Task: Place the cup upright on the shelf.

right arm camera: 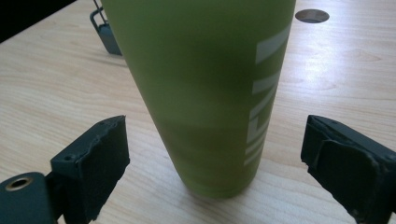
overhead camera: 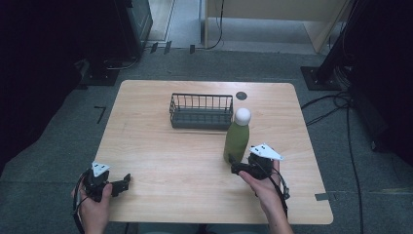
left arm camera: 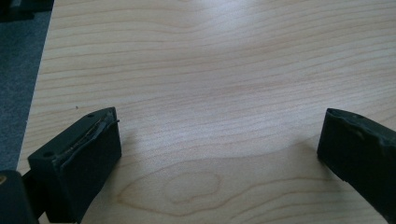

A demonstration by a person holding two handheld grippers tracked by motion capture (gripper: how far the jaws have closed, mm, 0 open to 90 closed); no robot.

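Right tongs (right arm camera: pixel 212 154) are standing open around the green bottle (overhead camera: pixel 236 139) on the table (overhead camera: pixel 160 161).
The bottle is looking stiff, smooth, perhaps slippery; low on the body seems the best hold. Left tongs (left arm camera: pixel 219 149) are resting open, empty.

The green bottle (overhead camera: pixel 236 141) stands upright on the wooden table (overhead camera: pixel 160 161), toward its right half, just in front of the right end of the wire basket (overhead camera: pixel 201 111). Its body is a matte olive green, widest low down and narrowing toward the shoulder, and a round white cap (overhead camera: pixel 242 116) closes the top. In the right gripper view the bottle (right arm camera: pixel 205 93) shows pale lettering running lengthwise along its side (too cropped to read), and its base sits flat on the wood.
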